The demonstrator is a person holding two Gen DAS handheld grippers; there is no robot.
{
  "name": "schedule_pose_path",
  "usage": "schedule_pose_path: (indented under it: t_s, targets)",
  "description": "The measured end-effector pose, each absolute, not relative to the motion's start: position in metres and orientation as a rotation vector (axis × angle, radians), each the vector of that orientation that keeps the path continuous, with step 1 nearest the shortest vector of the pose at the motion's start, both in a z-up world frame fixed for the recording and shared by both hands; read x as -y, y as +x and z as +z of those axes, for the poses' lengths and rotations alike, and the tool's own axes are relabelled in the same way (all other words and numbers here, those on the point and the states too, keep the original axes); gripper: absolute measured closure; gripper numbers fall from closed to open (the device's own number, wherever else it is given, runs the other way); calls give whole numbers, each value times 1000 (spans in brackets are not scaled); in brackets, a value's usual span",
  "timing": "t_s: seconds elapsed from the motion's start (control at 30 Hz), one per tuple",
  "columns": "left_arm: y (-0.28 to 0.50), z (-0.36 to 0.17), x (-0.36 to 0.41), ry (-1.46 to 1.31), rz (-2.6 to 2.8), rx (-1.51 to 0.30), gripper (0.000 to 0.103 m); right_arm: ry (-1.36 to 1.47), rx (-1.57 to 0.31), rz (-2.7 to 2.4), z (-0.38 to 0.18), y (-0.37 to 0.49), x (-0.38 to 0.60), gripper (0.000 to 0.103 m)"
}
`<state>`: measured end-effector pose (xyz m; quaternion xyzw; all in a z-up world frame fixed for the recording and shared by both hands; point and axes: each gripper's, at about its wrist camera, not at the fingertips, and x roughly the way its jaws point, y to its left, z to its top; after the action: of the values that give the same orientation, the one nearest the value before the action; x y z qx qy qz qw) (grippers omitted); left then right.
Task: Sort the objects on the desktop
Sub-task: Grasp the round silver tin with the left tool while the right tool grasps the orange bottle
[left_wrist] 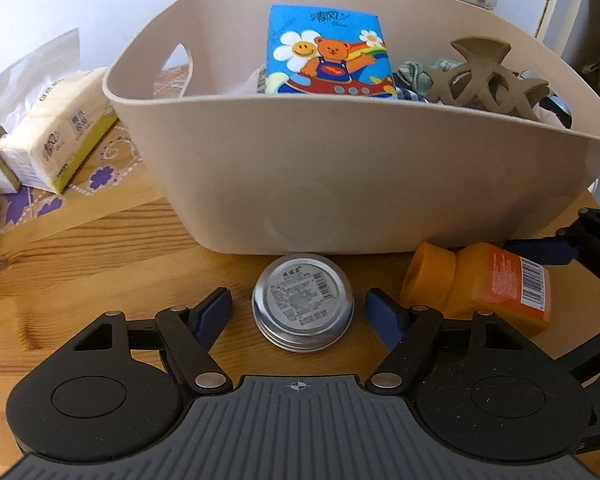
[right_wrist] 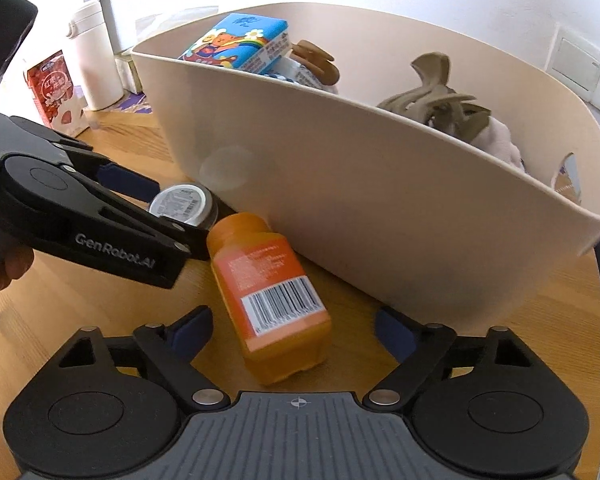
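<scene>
Left gripper [left_wrist: 300, 316] is angled down at the round wooden table [left_wrist: 100, 248]; its jaws stand spread on either side of a flat round silver metal tin [left_wrist: 303, 300], with a gap between each blue pad and the tin's rim. The tin lies label-up on the table, just in front of the near wall of the beige plastic basket [left_wrist: 340, 168].

Right gripper [right_wrist: 294, 332] has its jaws wide apart, one on each side of the lower end of an orange plastic bottle with a barcode label [right_wrist: 274, 292]. Neither pad touches the bottle. The bottle lies on its side on the table, cap end toward the tin and close beside the basket wall.

Inside the basket: a blue tissue pack printed with a cartoon bear [left_wrist: 328, 52], standing tilted against the back, a grey-brown plastic hair claw clip [left_wrist: 484, 76] toward the right, and some cloth beneath, hard to identify.

Left of the basket, on a purple-flowered mat [left_wrist: 100, 168], rests a yellow-and-white soft pack of tissues [left_wrist: 56, 136]. The right wrist view also shows a white flask [right_wrist: 92, 56] and a red carton [right_wrist: 54, 88] behind.
</scene>
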<state>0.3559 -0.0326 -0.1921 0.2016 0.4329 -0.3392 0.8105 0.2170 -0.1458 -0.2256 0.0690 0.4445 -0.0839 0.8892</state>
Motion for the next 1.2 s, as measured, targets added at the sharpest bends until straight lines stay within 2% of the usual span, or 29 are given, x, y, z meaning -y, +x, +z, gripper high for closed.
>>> schedule_pose_path:
  t_s: [0.13, 0.17, 0.23, 0.27, 0.37, 0.43, 0.5, 0.6, 1.2]
  targets:
    - [358, -194, 31, 434, -731, -908, 33, 149, -914, -167, -226, 220, 144, 17]
    - [358, -193, 30, 431, -730, -907, 37, 146, -912, -167, -226, 220, 143, 19]
    - [359, -192, 28, 425, -738, -904, 43, 140, -905, -165, -225, 220, 143, 25]
    - [360, -192, 27, 424, -743, -902, 47, 137, -902, -164, -224, 221, 142, 33]
    - [360, -191, 24, 428, -759, -904, 48, 123, -899, -139, -222, 222, 141, 51]
    - [358, -191, 23, 436, -768, -904, 48, 102, -904, -126, -221, 222, 137, 54]
    - [357, -191, 22, 444, -774, -905, 48, 97, -902, -109, -221, 221, 134, 63]
    - [354, -191, 20, 448, -778, -913, 48, 90, -901, -91, -219, 217, 130, 66]
    - [326, -177, -1, 443, -753, -912, 48, 127, -915, -84, -212, 189, 126, 66]
